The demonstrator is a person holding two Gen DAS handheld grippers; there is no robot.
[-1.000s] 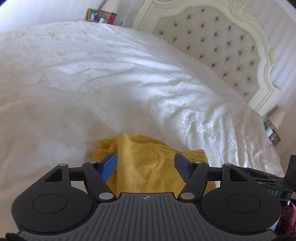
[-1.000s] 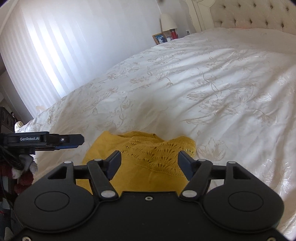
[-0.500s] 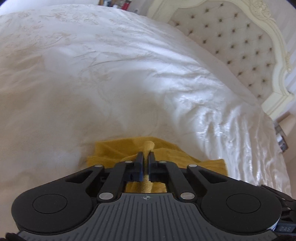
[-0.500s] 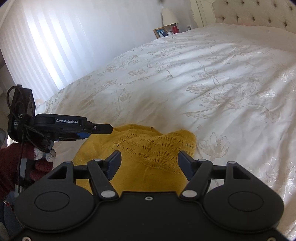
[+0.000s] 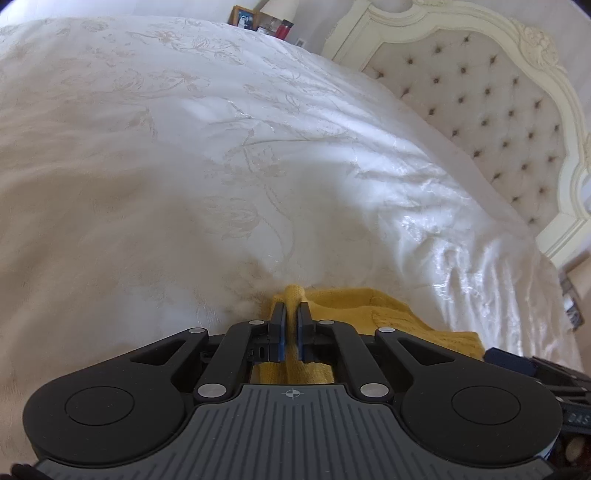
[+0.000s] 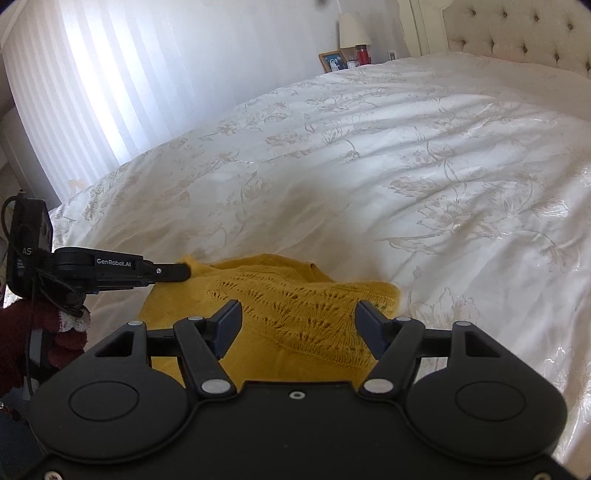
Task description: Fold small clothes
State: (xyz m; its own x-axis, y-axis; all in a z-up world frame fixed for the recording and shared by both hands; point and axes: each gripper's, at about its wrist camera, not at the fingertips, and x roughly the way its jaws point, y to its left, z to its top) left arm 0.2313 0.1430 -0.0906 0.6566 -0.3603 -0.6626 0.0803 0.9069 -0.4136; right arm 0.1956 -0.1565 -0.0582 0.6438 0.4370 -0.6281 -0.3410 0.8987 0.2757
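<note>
**Left jaws pinch the yellow knit on the bed; right jaws spread above it**

A mustard-yellow knitted garment (image 6: 295,306) lies crumpled at the near edge of a bed (image 6: 406,155) covered by a white bedspread with a pale floral pattern. An openwork lace panel runs across the middle of the knit, and its far edge is bunched into soft ridges against the bedspread.

The left gripper (image 5: 290,325) is clenched on a raised fold of the garment (image 5: 354,314): a narrow strip of yellow cloth stands up between its two blue-padded jaws and pokes out just past their tips. In the right wrist view the same gripper (image 6: 177,272) reaches in from the left, its tip meeting the garment's left far corner. The hand that holds it wears a dark red knitted glove (image 6: 44,332).

The right gripper (image 6: 299,325) hovers over the near part of the garment with its jaws spread wide, holding nothing; the lace panel shows between them.

Behind the bed stands a cream tufted headboard (image 5: 480,103) with a carved frame. Beyond the far side of the bed are a framed photograph (image 6: 332,61), a red cylindrical container (image 6: 362,54) whose contents cannot be made out, and a lamp with a pale shade (image 6: 352,26). White vertical blinds (image 6: 122,74) cover the wall to the left.
</note>
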